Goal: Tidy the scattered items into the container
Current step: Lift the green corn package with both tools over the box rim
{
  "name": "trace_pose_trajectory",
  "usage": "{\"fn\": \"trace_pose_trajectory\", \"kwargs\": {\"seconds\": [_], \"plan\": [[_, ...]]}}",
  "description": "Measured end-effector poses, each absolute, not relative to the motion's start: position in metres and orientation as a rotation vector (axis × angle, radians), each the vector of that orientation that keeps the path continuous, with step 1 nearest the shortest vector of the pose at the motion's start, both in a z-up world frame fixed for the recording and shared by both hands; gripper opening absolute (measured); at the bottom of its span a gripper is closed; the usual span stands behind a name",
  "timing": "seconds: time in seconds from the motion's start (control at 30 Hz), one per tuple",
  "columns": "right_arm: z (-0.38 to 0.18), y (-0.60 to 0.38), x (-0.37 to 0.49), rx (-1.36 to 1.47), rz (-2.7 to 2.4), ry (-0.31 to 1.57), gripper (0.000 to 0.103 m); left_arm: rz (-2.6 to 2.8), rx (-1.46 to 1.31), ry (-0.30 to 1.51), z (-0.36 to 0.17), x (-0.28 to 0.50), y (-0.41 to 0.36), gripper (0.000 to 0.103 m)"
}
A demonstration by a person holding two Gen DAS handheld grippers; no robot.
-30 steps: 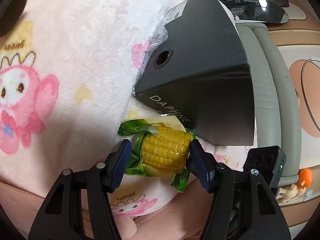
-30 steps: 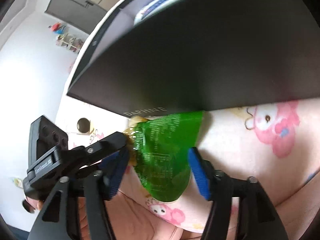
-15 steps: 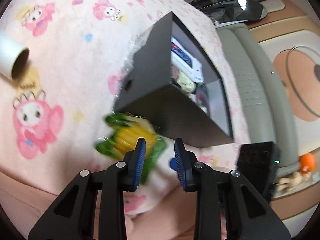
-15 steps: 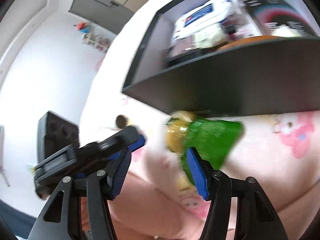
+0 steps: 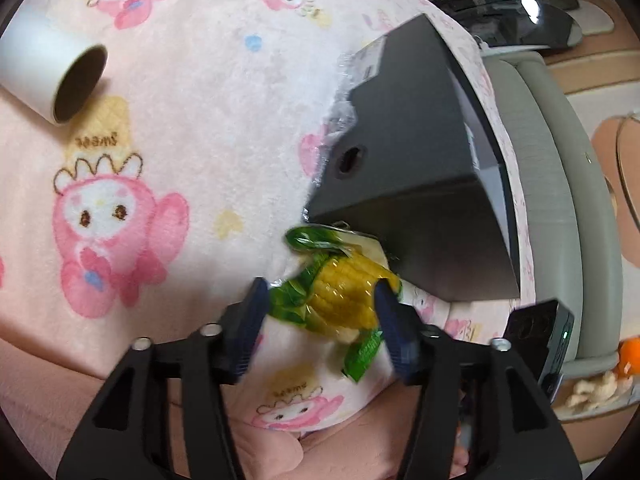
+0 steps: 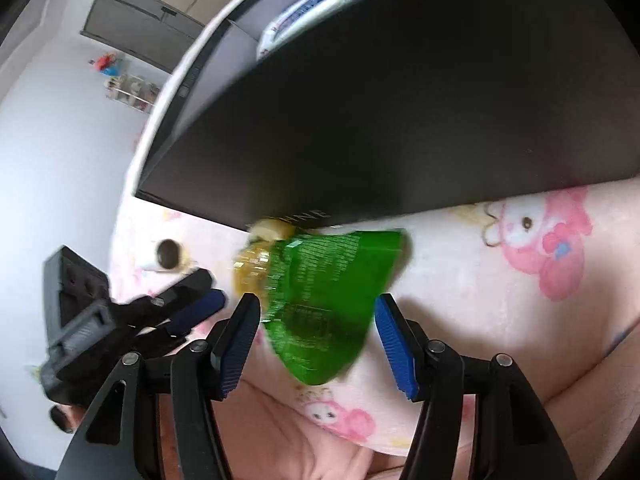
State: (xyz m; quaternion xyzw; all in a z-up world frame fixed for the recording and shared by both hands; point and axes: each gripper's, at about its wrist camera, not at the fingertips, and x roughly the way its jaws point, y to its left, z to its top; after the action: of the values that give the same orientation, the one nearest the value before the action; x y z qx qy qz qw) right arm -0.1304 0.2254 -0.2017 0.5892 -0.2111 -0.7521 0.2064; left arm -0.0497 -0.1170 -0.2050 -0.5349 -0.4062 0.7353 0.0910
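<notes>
Against the box's [image 5: 420,184] near wall, on the pink blanket [image 5: 192,120], the corn pack [image 5: 340,296] is lying just outside the container, not in it. I'm holding the left gripper [image 5: 320,308] around the corn end, jaws spread about as wide as the cob, pads right beside it on both sides. Blur makes it hard to say whether they're actually pinching, so I'm not calling it a grip.

The right gripper [image 6: 316,340] is sitting wide open over the same pack's green foil side [image 6: 320,300], pads clear of the foil on both sides, holding nothing. It's likely there to steady or take over, judging by how both tools are converging on one item.

The pack is wedged at the box's foot, touching or nearly touching the wall, so I judge any lift will need to clear the rim before going in. The foil is slippery and crinkly; gripping the firm cob is making more sense than the flat tail.

Inside the box a white packet [image 6: 316,4] is already showing over the rim. A paper roll [image 5: 52,68] is lying well apart, near the blanket's far left edge, also outside the box.
</notes>
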Motion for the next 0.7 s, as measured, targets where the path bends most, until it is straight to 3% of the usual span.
{"fn": "trace_pose_trajectory", "kwargs": {"seconds": [0.1, 0.2, 0.27, 0.47, 0.7], "plan": [[-0.208, 0.233, -0.133, 1.668, -2.108, -0.62, 0.063, 2.136, -1.59, -1.281, -0.215, -0.053, -0.123, 0.062], [-0.211, 0.232, -0.137, 1.676, -2.084, -0.637, 0.069, 2.086, -1.581, -1.357, -0.225, -0.056, -0.13, 0.074], [-0.215, 0.227, -0.14, 1.659, -2.044, -0.658, 0.08, 2.068, -1.557, -1.385, -0.23, -0.057, -0.132, 0.078], [-0.22, 0.224, -0.148, 1.59, -1.957, -0.752, 0.08, 2.106, -1.549, -1.291, -0.229, -0.054, -0.131, 0.081], [-0.206, 0.227, -0.138, 1.531, -1.958, -0.724, 0.073, 2.106, -1.487, -1.283, -0.215, -0.036, -0.147, 0.072]]}}
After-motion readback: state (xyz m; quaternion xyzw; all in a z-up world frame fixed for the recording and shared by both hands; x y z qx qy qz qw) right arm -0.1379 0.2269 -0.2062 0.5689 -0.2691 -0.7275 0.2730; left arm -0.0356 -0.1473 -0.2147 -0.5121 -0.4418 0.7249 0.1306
